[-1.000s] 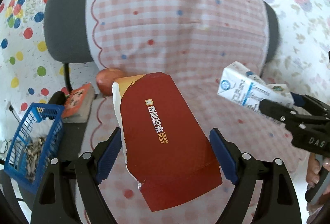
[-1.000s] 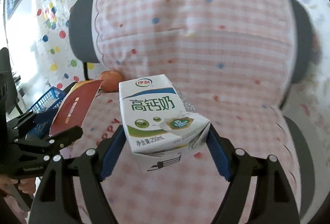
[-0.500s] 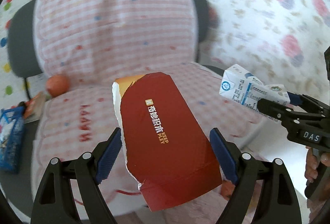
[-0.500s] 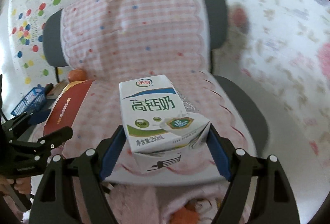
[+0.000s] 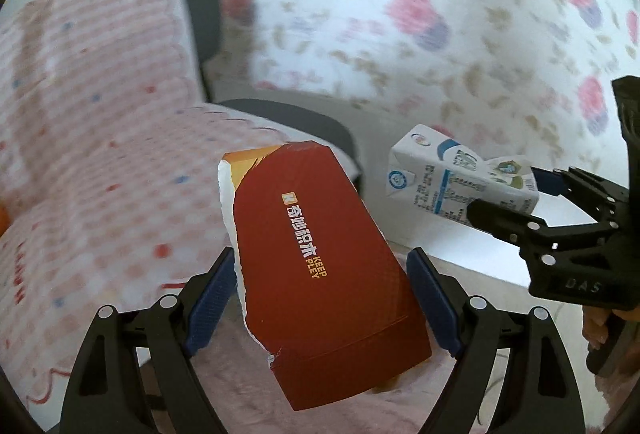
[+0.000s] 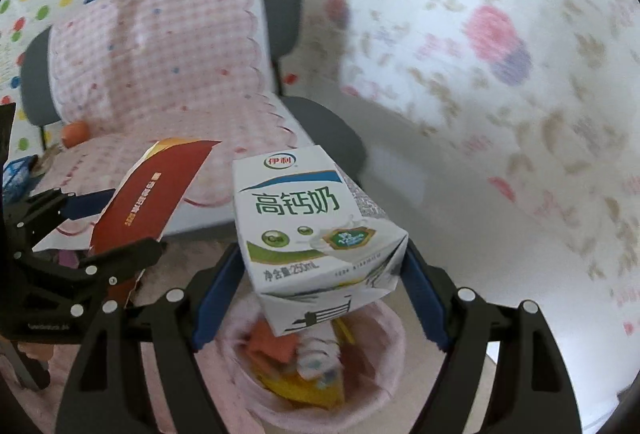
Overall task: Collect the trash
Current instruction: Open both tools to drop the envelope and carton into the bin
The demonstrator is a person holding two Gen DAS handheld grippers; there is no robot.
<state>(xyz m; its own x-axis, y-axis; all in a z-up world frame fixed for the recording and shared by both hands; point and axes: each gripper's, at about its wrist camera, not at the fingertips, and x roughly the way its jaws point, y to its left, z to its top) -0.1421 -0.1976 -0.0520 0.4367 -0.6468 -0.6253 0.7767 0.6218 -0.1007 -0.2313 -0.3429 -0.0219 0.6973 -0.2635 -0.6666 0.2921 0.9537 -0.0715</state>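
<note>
We had swung both loads off the chair [image 6: 152,46]; our left gripper [image 5: 320,298] clenched the red box [image 5: 320,250] mid-frame, our right gripper [image 6: 320,282] gripped the milk carton [image 6: 312,234] above the pink trash bin [image 6: 384,366] at the frame's bottom, so dropping seemed next.

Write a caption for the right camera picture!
Right gripper holding a milk carton above a pink trash bin.

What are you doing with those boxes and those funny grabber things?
A person is tidying up trash with two grabbers. The left tool grips a torn red cardboard box, and the right tool grips a milk carton. Both are held up beside the pink-covered chair, right above a pink bin with rubbish already inside.
</note>
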